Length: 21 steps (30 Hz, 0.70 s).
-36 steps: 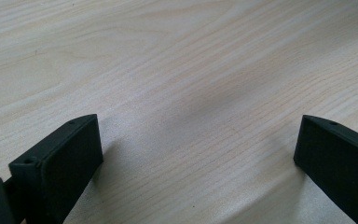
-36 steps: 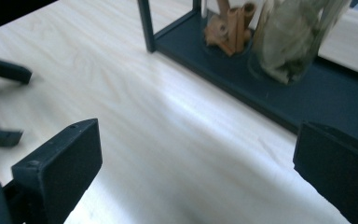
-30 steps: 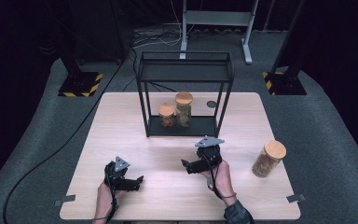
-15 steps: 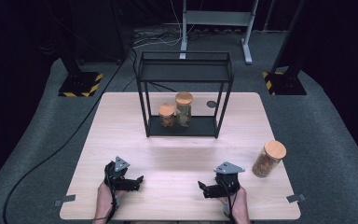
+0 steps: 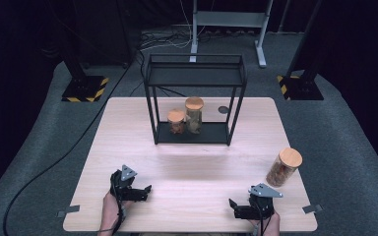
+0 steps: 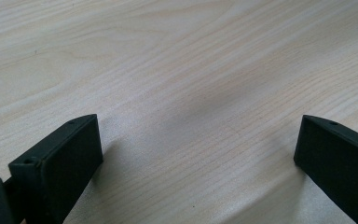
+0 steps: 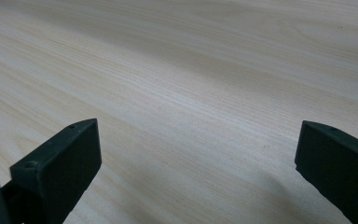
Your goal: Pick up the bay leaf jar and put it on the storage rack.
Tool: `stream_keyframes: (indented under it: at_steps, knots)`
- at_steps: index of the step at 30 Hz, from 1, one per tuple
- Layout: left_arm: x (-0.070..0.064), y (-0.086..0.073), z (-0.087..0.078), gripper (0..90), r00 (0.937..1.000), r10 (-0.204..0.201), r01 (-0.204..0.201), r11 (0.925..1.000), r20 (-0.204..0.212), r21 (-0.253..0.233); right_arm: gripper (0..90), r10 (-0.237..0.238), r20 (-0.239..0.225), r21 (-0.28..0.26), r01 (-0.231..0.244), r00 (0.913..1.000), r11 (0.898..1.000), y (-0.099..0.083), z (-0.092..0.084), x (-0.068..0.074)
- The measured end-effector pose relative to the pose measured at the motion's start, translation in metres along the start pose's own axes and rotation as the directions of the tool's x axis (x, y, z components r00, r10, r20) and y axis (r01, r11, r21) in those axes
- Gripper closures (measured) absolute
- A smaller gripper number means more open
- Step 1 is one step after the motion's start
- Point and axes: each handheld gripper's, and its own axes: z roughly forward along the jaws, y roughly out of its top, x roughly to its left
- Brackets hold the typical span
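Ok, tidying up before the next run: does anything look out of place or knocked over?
Nothing is spilled or tipped. One jar stands upright alone near the table's right edge, apart from the two jars on the rack's lower shelf. Both claws, left and right, are open and empty.

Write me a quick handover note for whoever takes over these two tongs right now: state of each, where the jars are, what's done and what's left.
Left tongs: open, empty, low over the table near its front left edge.
Right tongs: open, empty, low near the front right edge.
Jars: a short jar and a tall jar, both cork-lidded, stand side by side on the bottom shelf of the black wire rack. A third jar stands upright on the table at the right, just beyond the right tongs.
Done: two jars shelved.
Left: probably pick up the third jar with the right tongs and set it in the rack too.
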Motion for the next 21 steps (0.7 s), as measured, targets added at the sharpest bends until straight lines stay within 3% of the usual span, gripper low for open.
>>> stream_keyframes:
  at_steps: [8,21]
  knots:
    - [-0.0002,-0.0001,-0.0001,0.2,1.0,0.0,0.0,1.0,-0.002,0.0,0.0,-0.003,-0.02,-0.025,0.003,0.9998,1.0,-0.0036,-0.0016,-0.0017]
    - [-0.0002,-0.0001,0.0,0.2,1.0,-0.001,0.001,1.0,-0.001,0.0,0.0,0.016,-0.01,-0.021,-0.016,0.9998,1.0,-0.0038,-0.001,-0.0027]
